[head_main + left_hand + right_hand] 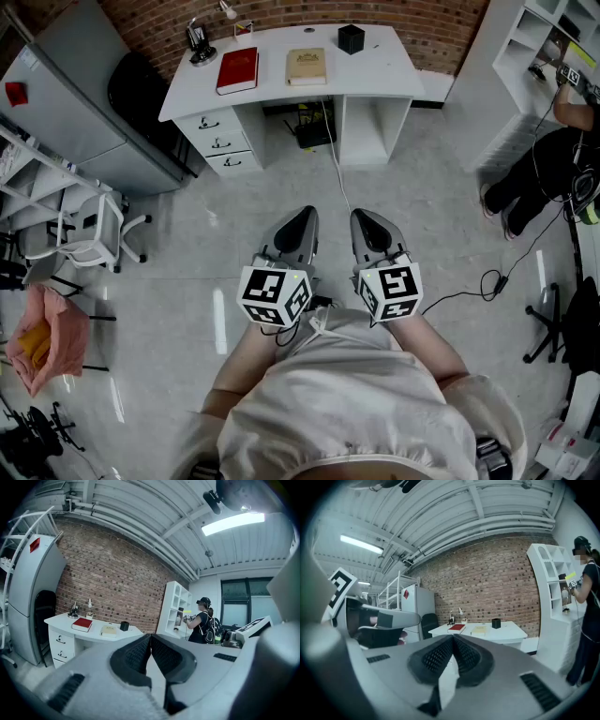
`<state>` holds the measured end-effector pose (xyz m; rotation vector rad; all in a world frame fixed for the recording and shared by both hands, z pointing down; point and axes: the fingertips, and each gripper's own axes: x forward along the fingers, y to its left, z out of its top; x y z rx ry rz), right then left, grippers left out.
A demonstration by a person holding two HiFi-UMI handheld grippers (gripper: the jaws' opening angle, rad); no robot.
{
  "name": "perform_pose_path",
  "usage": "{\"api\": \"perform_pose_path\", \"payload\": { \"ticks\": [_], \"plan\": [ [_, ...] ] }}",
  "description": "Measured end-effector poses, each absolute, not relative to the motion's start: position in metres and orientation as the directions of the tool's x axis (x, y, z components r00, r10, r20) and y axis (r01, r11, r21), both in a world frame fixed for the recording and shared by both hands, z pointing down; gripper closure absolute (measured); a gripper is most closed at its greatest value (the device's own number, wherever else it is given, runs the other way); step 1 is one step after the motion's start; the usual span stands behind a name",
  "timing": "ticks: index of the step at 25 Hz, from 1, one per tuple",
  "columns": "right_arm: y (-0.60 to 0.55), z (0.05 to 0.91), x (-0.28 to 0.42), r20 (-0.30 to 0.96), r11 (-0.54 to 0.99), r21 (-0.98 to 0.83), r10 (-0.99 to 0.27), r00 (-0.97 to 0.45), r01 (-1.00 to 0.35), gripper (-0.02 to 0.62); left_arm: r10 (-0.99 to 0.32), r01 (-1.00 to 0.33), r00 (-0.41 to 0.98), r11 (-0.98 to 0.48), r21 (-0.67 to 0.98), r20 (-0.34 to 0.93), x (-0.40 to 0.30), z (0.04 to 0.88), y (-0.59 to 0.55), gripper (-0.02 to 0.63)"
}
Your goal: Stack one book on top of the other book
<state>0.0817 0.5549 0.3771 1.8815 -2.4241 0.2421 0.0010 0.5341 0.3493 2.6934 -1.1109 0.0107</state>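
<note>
A red book [237, 70] and a tan book [307, 66] lie side by side on the white desk [394, 70] against the brick wall, far ahead of me. Both show small in the left gripper view as the red book [82, 624] and the tan book [108, 630], and in the right gripper view as the red book [456, 627] and the tan book [478, 630]. My left gripper [302, 223] and right gripper [367, 223] are held level over the floor, well short of the desk. Both are shut with nothing between their jaws.
A black cube-shaped holder [351, 38] and a desk lamp [199, 42] stand on the desk. A black chair [141, 89] and a grey cabinet [75, 94] are at the left. White shelving [534, 56] and a person [553, 169] stand at the right; a cable [487, 281] trails over the floor.
</note>
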Motion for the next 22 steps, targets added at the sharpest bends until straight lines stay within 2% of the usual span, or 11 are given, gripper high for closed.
{"api": "perform_pose_path", "payload": {
  "ticks": [10,22],
  "plan": [
    [0.550,0.381,0.080,0.160,0.243,-0.098,-0.953,-0.256,-0.965,0.568,-0.693,-0.701,0.710,-0.678,0.219,0.126,0.001,0.357,0.528,0.586],
    [0.535,0.391,0.104,0.148,0.177,-0.168,-0.968,-0.202,-0.970,0.568,-0.666,-0.689,0.725,-0.691,0.219,0.178,0.024,0.369,0.513,0.586]
  ]
}}
